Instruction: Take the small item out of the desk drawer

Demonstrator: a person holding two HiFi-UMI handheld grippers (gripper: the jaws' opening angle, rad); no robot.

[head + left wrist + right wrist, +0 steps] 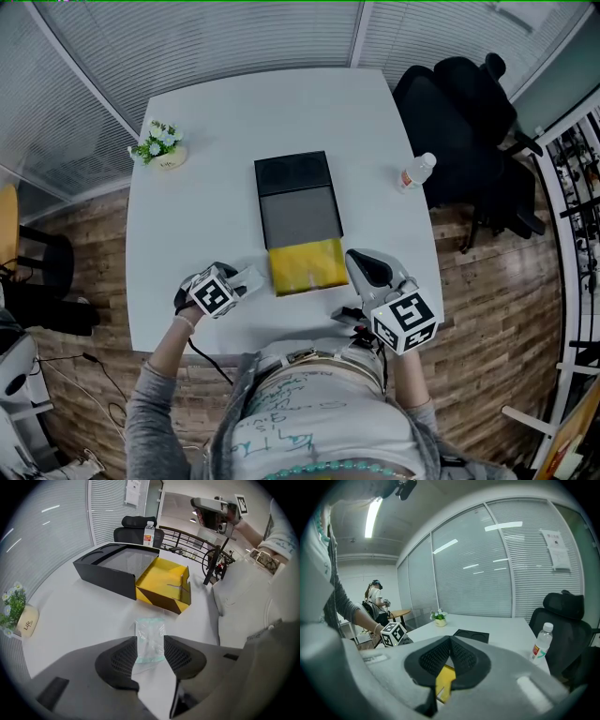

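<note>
Lying on the white table, the small clear bag is framed by the left gripper, jaws spread and pads off it, with the yellow drawer pulled out beyond. What is wanted now? (desk)

A straight lift of that gripper is advised, so the light bag is not dragged. The right gripper, shut on nothing, is best kept aside. (photographer)

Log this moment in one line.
left tongs: open, packet between them on table | right tongs: shut, empty | yellow drawer: open
</note>
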